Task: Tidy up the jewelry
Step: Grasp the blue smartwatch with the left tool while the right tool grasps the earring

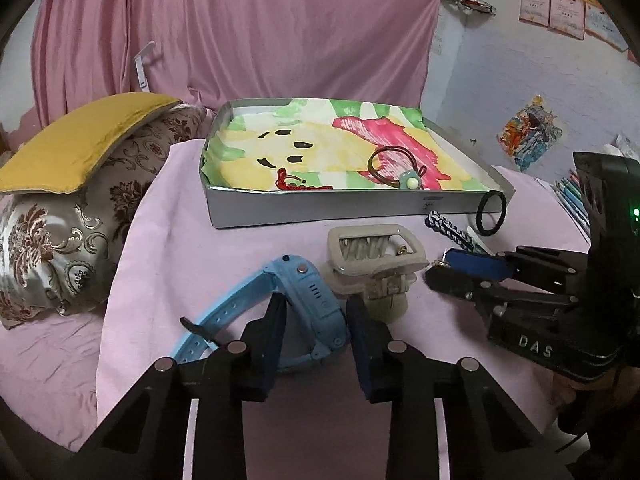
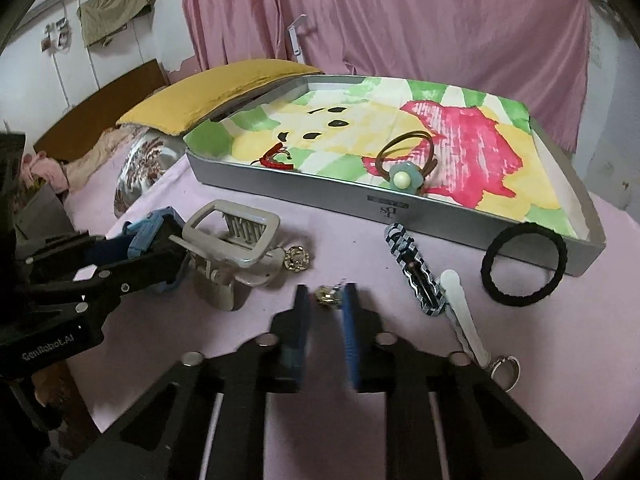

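Nearest our left gripper sits the blue watch, its body between the two fingers, which straddle it with a little slack showing; we judge them parted, not yet clamped. Our right gripper hangs with its jaws likewise apart around a small gold earring on the pink cloth. The tray, already holding a red bracelet and a brown hair tie, lies just beyond. The risks look plain to us: the earring is tiny and could skid or flip out as the fingers close, and the watch strap may drag the nearby hair clip, which sits just beside it. Closing off-centre on either would likely push it away across the soft cloth.
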The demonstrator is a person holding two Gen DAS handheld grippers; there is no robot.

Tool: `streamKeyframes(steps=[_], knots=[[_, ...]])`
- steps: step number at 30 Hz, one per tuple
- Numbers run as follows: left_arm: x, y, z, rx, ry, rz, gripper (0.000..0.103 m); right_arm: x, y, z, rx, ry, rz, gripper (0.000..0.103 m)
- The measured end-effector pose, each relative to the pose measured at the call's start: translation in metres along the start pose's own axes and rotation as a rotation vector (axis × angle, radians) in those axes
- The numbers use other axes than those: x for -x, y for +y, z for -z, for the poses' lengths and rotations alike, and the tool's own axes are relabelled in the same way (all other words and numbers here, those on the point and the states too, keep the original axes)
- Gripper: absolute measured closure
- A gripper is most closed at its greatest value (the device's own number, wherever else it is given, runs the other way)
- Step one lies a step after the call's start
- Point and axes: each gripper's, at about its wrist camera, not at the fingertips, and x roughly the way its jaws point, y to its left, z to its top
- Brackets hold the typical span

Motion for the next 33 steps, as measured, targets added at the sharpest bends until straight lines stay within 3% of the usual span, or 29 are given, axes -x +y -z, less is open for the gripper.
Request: streamKeyframes(steps=[9, 16, 22, 29, 33], knots=[[0.011, -0.001, 0.009, 0.017, -0.049, 0.008, 0.083, 0.014, -0.003, 0.008, -0.016, -0.064, -0.029, 0.093], [0.036, -0.004, 0.005, 0.023, -0.212, 0.030, 0.087, 0.059, 0.005, -0.001, 0.037, -0.282, 0.025, 0.093], [0.053, -0.013, -0.009, 0.004, -0.359, 0.004, 0.087, 0.084, 0.003, -0.009, 0.056, -0.435, 0.066, 0.094], [0.050, -0.019, -0.040, -0.010, -0.486, -0.009, 0.087, 0.089, -0.002, -0.023, 0.074, -0.531, 0.110, 0.094], [0.036, -0.022, -0.058, -0.022, -0.501, 0.004, 0.087, 0.080, -0.012, -0.031, 0.060, -0.515, 0.108, 0.094]])
